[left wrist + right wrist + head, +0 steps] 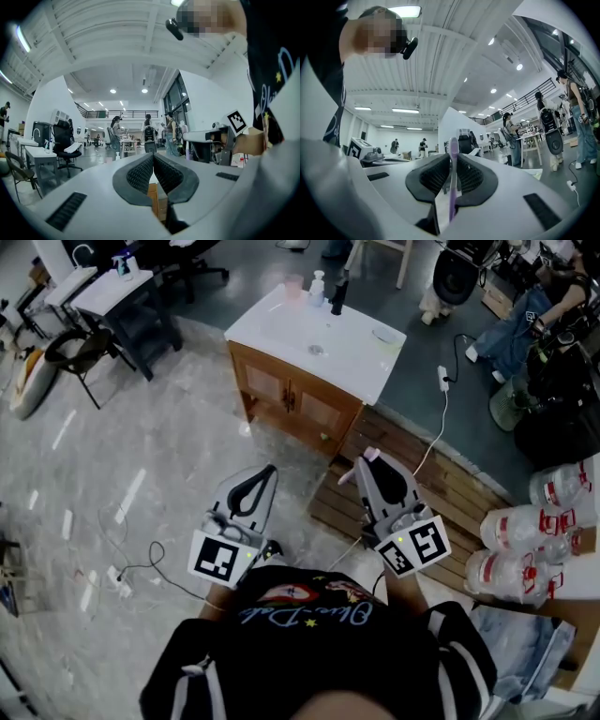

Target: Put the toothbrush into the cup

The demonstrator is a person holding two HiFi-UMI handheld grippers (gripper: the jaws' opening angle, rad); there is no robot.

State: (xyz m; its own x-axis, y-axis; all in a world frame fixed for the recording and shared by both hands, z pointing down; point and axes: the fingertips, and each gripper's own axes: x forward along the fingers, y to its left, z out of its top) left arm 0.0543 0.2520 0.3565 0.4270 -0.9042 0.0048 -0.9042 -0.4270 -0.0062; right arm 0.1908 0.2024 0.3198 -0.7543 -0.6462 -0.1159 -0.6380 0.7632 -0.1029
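1. Purple toothbrush (451, 185) is clamped between the right gripper's (453, 155) ribbed pads. Its handle runs along the gap and one end pokes just past the fingertips.
2. Head view: a pale pink bit shows at those same fingertips.
3. Left gripper (153, 158): jaws pressed together, nothing between them.
4. Pink cup (293, 285) stands well beyond both sets of fingertips, near the far edge of a white-topped wooden cabinet (352, 357), just beside a soap bottle (318, 287).
5. The two grippers are side by side and apart, with their fingertips aimed toward the cabinet.
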